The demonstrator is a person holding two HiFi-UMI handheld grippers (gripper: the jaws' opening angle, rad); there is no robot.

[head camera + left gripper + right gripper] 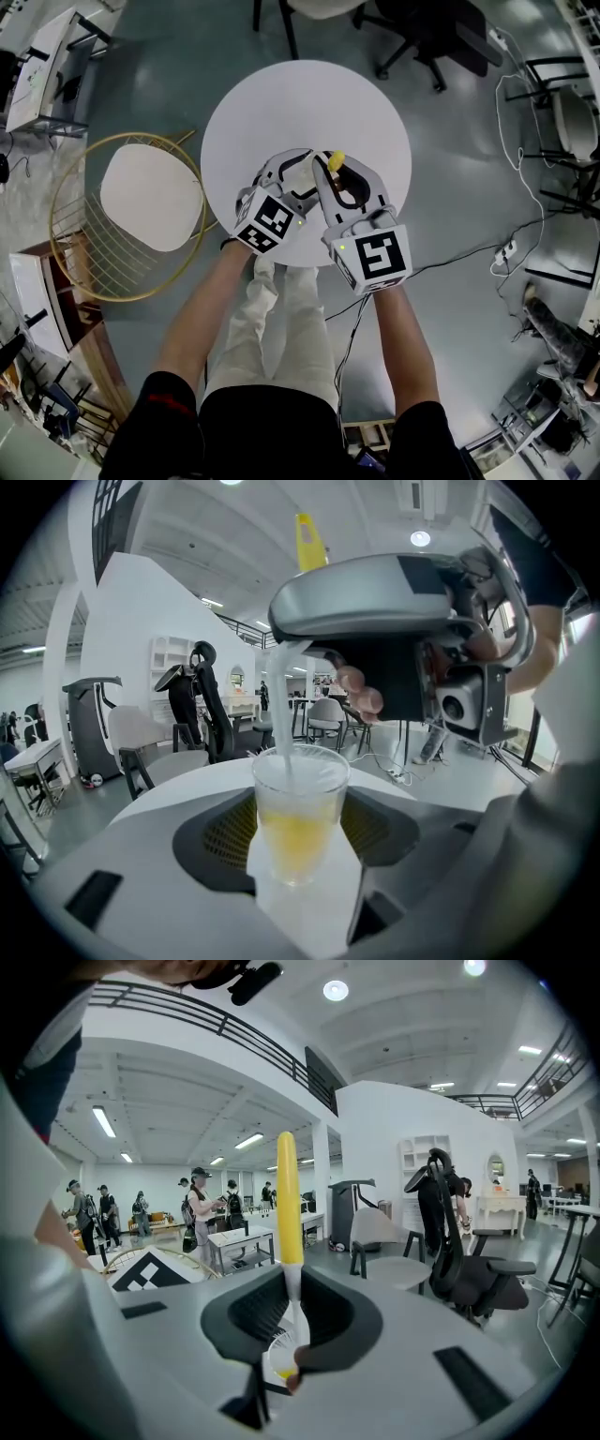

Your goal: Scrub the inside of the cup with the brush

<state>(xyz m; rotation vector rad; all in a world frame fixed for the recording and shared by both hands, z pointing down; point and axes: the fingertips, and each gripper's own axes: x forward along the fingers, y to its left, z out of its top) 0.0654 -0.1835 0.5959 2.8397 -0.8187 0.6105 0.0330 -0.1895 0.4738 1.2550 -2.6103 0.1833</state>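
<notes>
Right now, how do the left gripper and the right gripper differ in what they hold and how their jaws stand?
The left gripper holds the clear cup; the right gripper holds the brush by its thin stem. The left gripper's jaws stand wide around the cup; the right gripper's are nearly together. Both are closed on their thing, above the white table.

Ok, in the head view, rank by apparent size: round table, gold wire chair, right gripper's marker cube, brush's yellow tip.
Round table, largest.
Gold wire chair, slightly smaller, though it sits farther from the camera.
Right gripper's marker cube, enlarged by nearness.
Brush's yellow tip, smallest.
</notes>
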